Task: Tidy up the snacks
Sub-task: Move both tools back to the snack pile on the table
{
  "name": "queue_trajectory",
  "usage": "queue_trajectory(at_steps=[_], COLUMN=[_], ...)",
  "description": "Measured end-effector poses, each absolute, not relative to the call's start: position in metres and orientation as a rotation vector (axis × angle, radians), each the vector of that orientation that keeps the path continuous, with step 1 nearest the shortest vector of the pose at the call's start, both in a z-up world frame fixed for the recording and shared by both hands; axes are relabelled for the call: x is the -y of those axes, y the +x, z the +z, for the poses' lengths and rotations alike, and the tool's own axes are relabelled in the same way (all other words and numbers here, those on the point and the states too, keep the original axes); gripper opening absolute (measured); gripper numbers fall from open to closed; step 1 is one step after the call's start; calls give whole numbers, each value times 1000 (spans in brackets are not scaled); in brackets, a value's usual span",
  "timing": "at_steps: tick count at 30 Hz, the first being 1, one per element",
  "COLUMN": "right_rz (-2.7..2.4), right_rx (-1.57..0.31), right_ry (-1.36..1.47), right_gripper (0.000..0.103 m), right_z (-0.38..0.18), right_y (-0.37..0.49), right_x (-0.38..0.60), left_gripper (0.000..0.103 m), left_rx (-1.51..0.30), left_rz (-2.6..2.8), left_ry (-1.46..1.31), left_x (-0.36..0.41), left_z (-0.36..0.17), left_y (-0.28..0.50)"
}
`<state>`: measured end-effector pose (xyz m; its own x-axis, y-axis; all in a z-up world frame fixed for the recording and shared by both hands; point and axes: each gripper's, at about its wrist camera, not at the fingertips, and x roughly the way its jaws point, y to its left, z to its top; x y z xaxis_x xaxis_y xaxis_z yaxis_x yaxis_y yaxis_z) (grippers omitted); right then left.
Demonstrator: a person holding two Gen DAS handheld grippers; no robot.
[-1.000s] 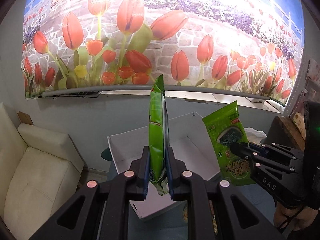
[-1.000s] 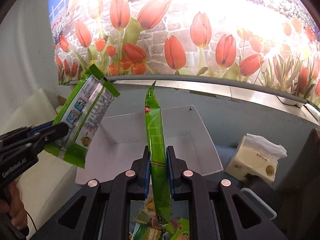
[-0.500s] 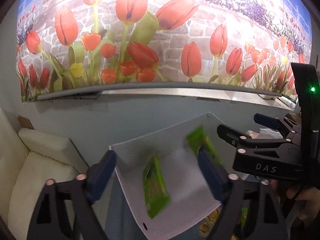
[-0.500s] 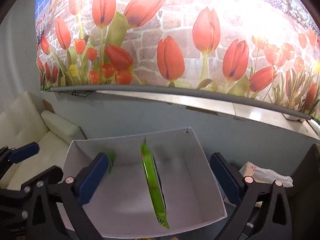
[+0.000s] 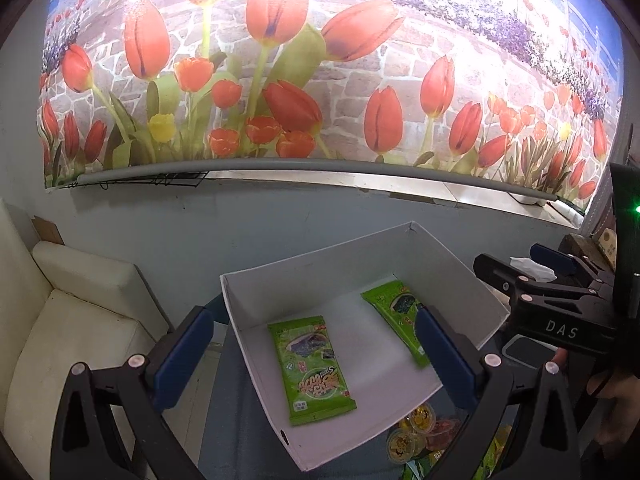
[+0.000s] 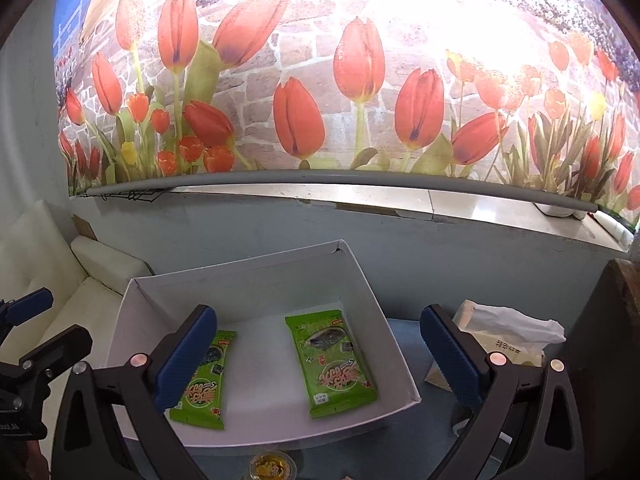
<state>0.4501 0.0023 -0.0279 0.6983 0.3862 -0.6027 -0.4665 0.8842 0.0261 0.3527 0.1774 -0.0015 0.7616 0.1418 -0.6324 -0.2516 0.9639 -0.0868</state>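
Both the left gripper (image 5: pixel 312 354) and the right gripper (image 6: pixel 318 354) have just let go: their jaws have been opening, now stand wide and grip nothing, where a second ago each pinched a flat green foil snack packet upright. The two packets now lie flat on the floor of the open white cardboard box (image 5: pixel 452 256): the left packet (image 5: pixel 310 362) toward its near left corner, the right packet (image 6: pixel 330 360) toward its right wall, apart from each other. That puts this pair away, and the yellow-lidded jelly cups (image 5: pixel 412 428) just outside the box's near edge look like the next to sort.

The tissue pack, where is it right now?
In the right wrist view the tissue pack sits at the right, on the blue surface beside the white box, outside it and partly behind the open right claw.
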Motion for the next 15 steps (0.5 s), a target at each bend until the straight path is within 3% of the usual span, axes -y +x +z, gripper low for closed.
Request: queue_trajectory(at_steps=[9, 15], right_rz=[503, 489], right_rx=[-600, -692], right_ry=[-120, -147], right_gripper=[103, 103], right_z=[-27, -79], right_y=[345, 270], right_x=[58, 104], left_gripper=[103, 103], left_rx=[-644, -642], left_rz=[157, 111], left_ry=[-220, -207], left_x=[-155, -119], left_z=[13, 4], left_y=[282, 210])
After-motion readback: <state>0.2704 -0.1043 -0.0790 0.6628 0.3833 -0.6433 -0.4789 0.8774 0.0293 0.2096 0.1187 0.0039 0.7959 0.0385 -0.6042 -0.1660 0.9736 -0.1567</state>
